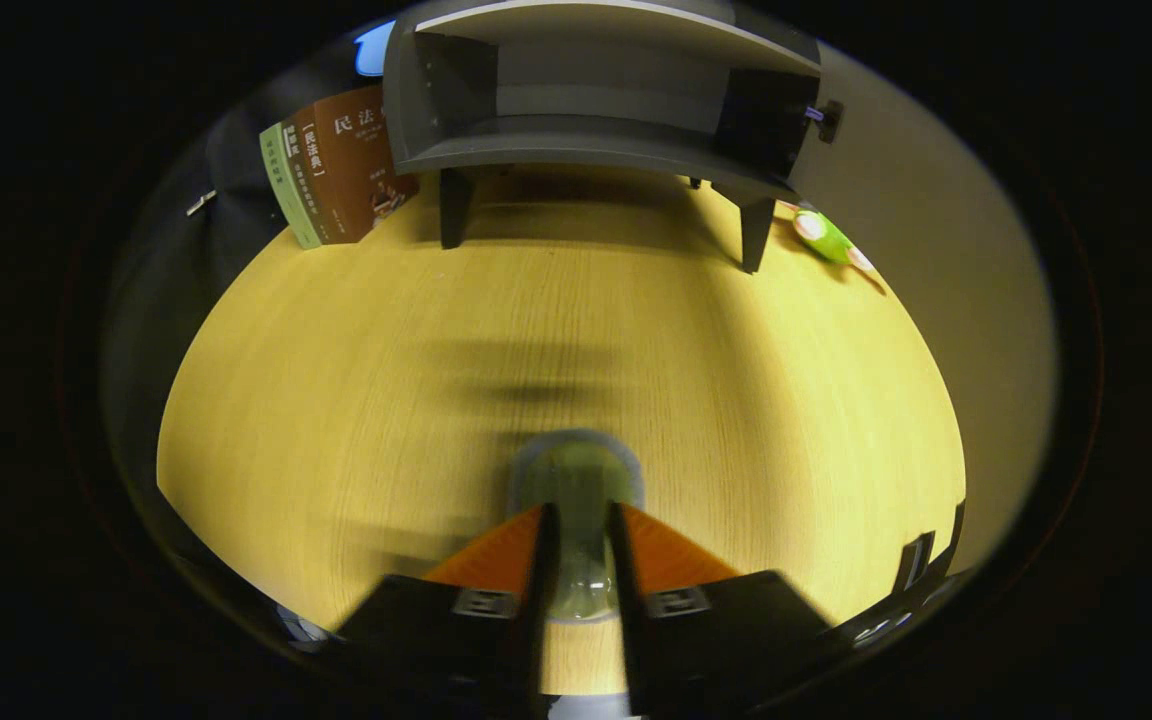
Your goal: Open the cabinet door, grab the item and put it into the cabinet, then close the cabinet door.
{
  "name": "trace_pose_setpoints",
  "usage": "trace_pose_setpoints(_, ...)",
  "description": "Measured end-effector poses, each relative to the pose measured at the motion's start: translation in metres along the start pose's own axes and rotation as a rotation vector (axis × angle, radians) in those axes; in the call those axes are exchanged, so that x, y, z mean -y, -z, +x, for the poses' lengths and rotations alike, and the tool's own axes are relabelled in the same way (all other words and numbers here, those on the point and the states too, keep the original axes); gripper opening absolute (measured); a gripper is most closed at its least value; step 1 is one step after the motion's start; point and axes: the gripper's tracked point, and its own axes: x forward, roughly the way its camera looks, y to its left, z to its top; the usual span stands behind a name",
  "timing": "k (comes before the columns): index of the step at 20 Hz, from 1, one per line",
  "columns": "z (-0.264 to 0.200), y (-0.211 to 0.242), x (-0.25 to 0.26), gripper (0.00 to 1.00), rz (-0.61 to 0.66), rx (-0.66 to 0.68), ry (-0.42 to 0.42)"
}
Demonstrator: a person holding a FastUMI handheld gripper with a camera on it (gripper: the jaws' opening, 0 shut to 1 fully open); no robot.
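Two books (336, 165) are leaning together at the far left of the wooden worktop (336, 400), just beside the cabinet (601, 95); their upper ends are hidden behind the cabinet's left side. I can count one brown cover and one green spine, though the print is too small to make out. The one grey cabinet is standing on short legs, two of them plainly showing at the front, its top cut off. It is standing open, one bare shelf showing inside, and its door (911, 200) is swinging wide to the right, with a small dark knob (829, 118) at the near edge. One green and white object (829, 238) is lying on the worktop between the right front leg and the door; what it is I cannot tell.

Nearer, well short of the cabinet, the gripper (581, 525) is holding one small clear cup-like item (578, 480) with a greenish tint. It is blurred. The jaws are standing narrowly apart, both pressing on its sides, its lower part hidden between them.
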Motion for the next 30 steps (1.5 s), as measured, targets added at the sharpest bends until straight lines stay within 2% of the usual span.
trace_pose_setpoints(1, -0.008, -0.003, 0.0, 0.23, -0.008, -0.001, 0.008)
trace_pose_setpoints(4, -0.007, -0.006, 0.0, 0.22, -0.025, -0.002, 0.021)
trace_pose_setpoints(5, -0.007, -0.005, -0.001, 0.15, -0.032, -0.003, 0.016)
trace_pose_setpoints(9, -0.016, -0.013, -0.005, 0.15, -0.02, 0.009, -0.005)
trace_pose_setpoints(14, -0.072, -0.048, -0.009, 0.14, 0.036, 0.095, -0.008)
trace_pose_setpoints(21, -0.168, -0.153, 0.003, 0.14, 0.03, 0.316, 0.062)
trace_pose_setpoints(30, -0.224, -0.319, 0.011, 0.14, -0.007, 0.575, 0.033)
